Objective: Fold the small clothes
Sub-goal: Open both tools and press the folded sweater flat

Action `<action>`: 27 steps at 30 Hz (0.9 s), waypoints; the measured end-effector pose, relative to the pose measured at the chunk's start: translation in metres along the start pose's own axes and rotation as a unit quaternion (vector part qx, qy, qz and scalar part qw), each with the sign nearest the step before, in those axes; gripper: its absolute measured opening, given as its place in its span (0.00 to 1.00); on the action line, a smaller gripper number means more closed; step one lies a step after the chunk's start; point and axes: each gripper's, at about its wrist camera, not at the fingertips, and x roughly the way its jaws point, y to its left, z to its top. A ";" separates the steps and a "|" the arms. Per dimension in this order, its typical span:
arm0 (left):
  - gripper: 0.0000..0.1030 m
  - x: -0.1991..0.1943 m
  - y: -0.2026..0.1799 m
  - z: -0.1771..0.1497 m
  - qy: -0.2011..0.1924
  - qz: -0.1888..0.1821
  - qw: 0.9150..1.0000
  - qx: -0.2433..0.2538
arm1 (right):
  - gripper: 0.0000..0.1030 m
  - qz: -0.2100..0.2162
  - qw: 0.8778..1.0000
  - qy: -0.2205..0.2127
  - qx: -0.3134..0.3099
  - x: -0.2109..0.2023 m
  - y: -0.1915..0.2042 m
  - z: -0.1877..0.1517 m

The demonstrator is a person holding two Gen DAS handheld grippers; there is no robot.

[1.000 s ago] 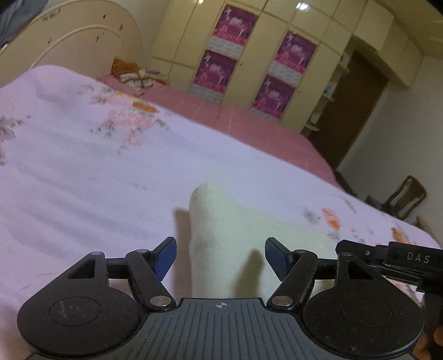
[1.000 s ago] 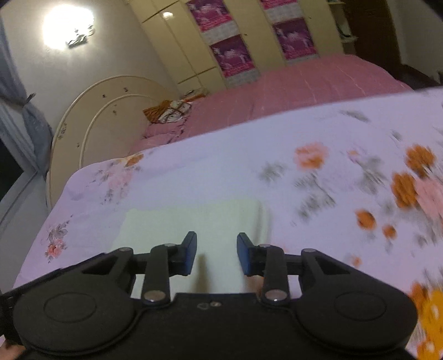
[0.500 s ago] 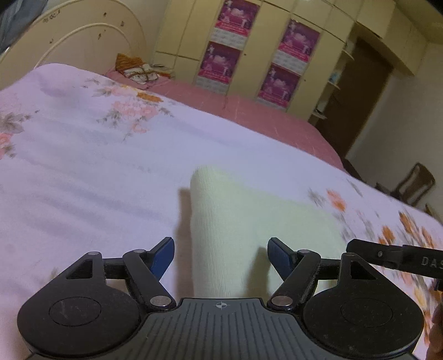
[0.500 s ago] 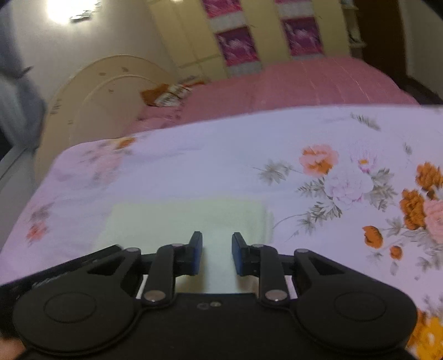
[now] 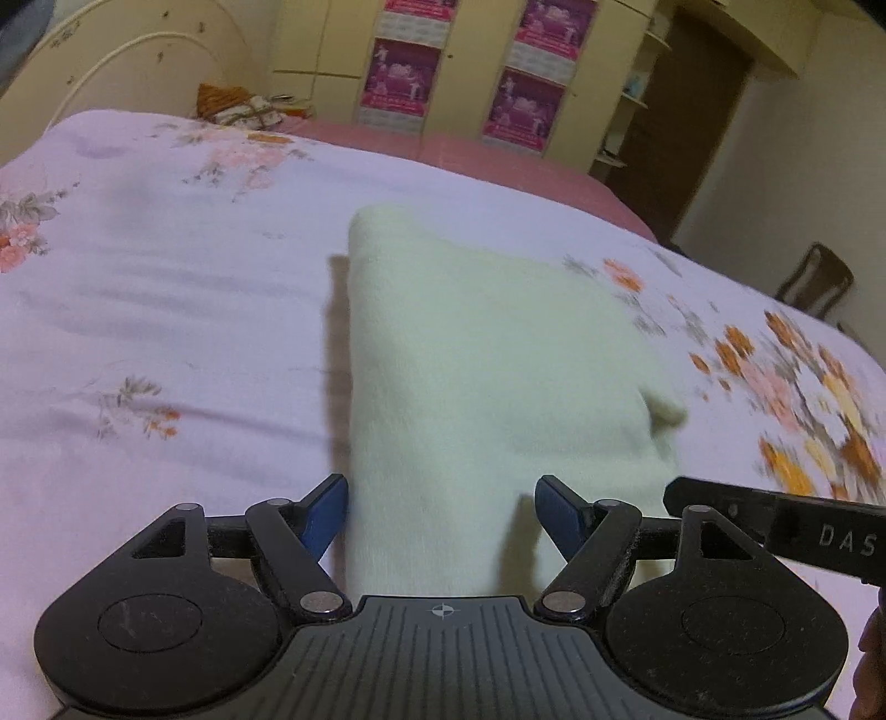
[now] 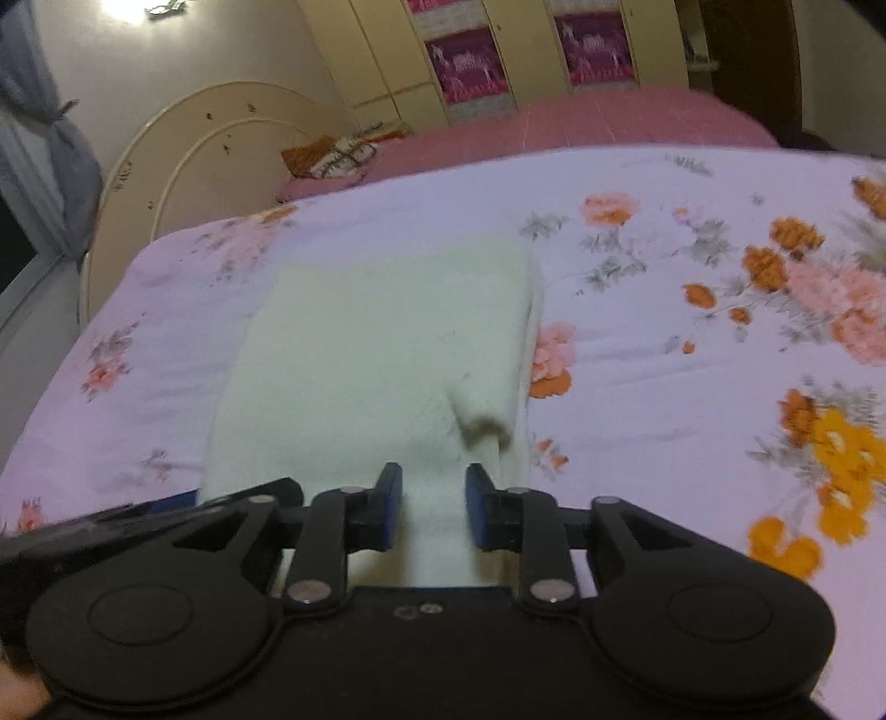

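Both grippers sit nearer the cloth (image 5: 487,354) than before: left (image 5: 440,512) wide open, right (image 6: 429,512) narrowly parted.

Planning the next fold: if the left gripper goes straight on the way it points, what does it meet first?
Probably the pale folded cloth: it already lies between the open fingers of the left gripper, on the flowered bedspread. Height above it is unclear.

Home bedroom. Bed w/ floral sheet (image 5: 166,266) over pink bedspread (image 6: 609,119), curved cream headboard (image 6: 221,138), pillow (image 5: 243,108). Cream wardrobe doors (image 5: 332,50) w/ pink posters (image 5: 523,102), wooden chair (image 5: 814,282), dark door (image 5: 692,111).
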 end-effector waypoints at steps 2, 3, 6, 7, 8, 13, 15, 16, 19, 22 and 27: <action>0.72 -0.004 0.000 -0.008 0.007 0.000 1.000 0.004 | 0.27 -0.011 1.000 0.004 0.002 -0.006 -0.001 -0.010; 0.72 -0.005 0.001 -0.014 0.011 -0.002 1.000 0.003 | 0.27 -0.021 1.000 0.007 0.001 -0.008 -0.002 -0.017; 0.72 -0.005 -0.001 -0.023 0.003 0.002 1.000 0.022 | 0.27 -0.051 0.998 0.021 0.001 -0.004 -0.008 -0.030; 0.72 -0.006 -0.002 -0.023 0.002 0.003 1.000 0.028 | 0.29 -0.063 0.998 0.027 0.001 0.000 -0.010 -0.034; 0.72 -0.006 -0.003 -0.023 0.003 0.002 1.000 0.031 | 0.28 -0.064 0.997 0.028 0.008 0.002 -0.013 -0.037; 0.78 -0.007 -0.003 -0.021 0.009 -0.004 0.999 0.034 | 0.30 -0.065 0.997 0.012 0.032 -0.012 -0.011 -0.037; 0.84 -0.006 -0.004 -0.024 0.009 -0.004 0.999 0.040 | 0.29 -0.073 0.997 0.009 0.024 -0.014 -0.007 -0.040; 0.85 -0.006 -0.006 -0.025 0.008 -0.003 0.999 0.044 | 0.30 -0.083 0.996 0.025 0.016 -0.008 -0.007 -0.043; 0.88 -0.008 -0.009 -0.028 0.008 -0.001 0.999 0.050 | 0.30 -0.083 0.996 0.024 0.024 -0.004 -0.010 -0.046; 0.90 -0.010 -0.008 -0.033 0.004 -0.001 0.999 0.048 | 0.23 -0.080 0.996 0.032 0.011 -0.006 -0.006 -0.045; 0.96 -0.009 -0.014 -0.035 0.003 0.007 0.998 0.058 | 0.22 -0.085 0.996 0.030 -0.010 -0.009 0.002 -0.047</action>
